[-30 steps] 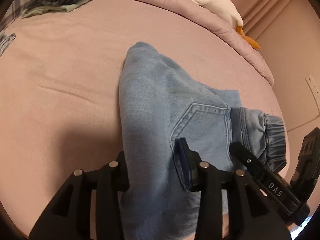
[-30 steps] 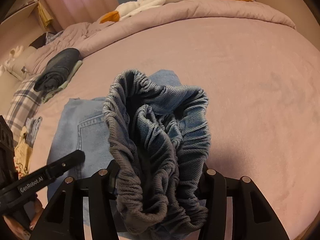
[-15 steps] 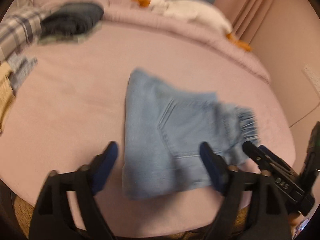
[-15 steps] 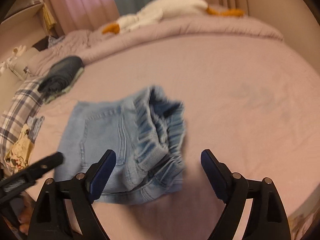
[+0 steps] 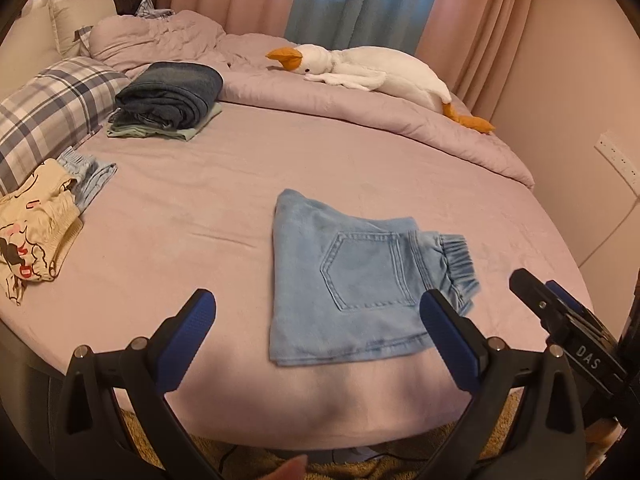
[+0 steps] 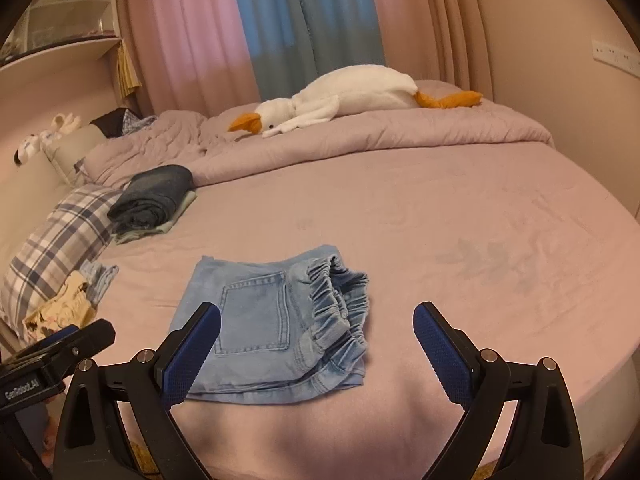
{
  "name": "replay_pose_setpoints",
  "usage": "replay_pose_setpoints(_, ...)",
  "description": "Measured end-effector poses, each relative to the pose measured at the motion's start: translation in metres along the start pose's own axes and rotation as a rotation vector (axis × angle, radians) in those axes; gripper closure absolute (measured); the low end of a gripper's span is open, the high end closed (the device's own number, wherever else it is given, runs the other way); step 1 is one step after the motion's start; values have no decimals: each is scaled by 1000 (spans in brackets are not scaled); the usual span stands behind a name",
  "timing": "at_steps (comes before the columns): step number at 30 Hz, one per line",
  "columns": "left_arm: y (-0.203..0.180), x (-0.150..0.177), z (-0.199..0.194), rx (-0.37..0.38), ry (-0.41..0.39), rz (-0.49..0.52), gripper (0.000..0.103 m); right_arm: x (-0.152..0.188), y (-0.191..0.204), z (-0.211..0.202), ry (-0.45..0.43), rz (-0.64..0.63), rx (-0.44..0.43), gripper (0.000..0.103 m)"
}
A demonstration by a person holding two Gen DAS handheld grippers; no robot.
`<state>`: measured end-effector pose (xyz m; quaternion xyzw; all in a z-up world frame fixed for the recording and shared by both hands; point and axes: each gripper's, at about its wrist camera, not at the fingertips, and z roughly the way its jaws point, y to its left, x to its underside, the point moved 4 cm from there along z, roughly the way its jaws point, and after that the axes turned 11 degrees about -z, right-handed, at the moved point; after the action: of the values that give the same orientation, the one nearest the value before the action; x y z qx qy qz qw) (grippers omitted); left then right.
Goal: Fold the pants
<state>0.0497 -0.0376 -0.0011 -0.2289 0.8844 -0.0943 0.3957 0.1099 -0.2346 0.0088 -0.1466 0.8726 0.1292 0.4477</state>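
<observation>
The light blue jeans lie folded into a small square near the front edge of the pink bed, back pocket up and the elastic waistband bunched at their right side. In the right wrist view the jeans sit low and left of centre. My left gripper hovers above and in front of them, its jaws opening wide, nothing between the blue pads. My right gripper also hangs clear of the cloth, jaws opening, with nothing in them.
A stack of dark folded clothes rests at the back left beside a plaid pillow. A cream printed garment lies at the left edge. A white goose plush lies on the rumpled duvet at the back.
Both grippers let go of the jeans, opened wide and drew back and upward. The waistband end dropped from the right gripper, and the jeans now lie folded on the bed.
</observation>
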Motion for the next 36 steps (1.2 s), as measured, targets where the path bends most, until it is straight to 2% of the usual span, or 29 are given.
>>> replay_pose_setpoints(10,-5,7,-16,-27,-48,14,1,6,5,-9,2,-11,20,6)
replay_pose_setpoints(36,-1,11,-11,-46,-14,6,1,12,6,-5,37,-28,24,6)
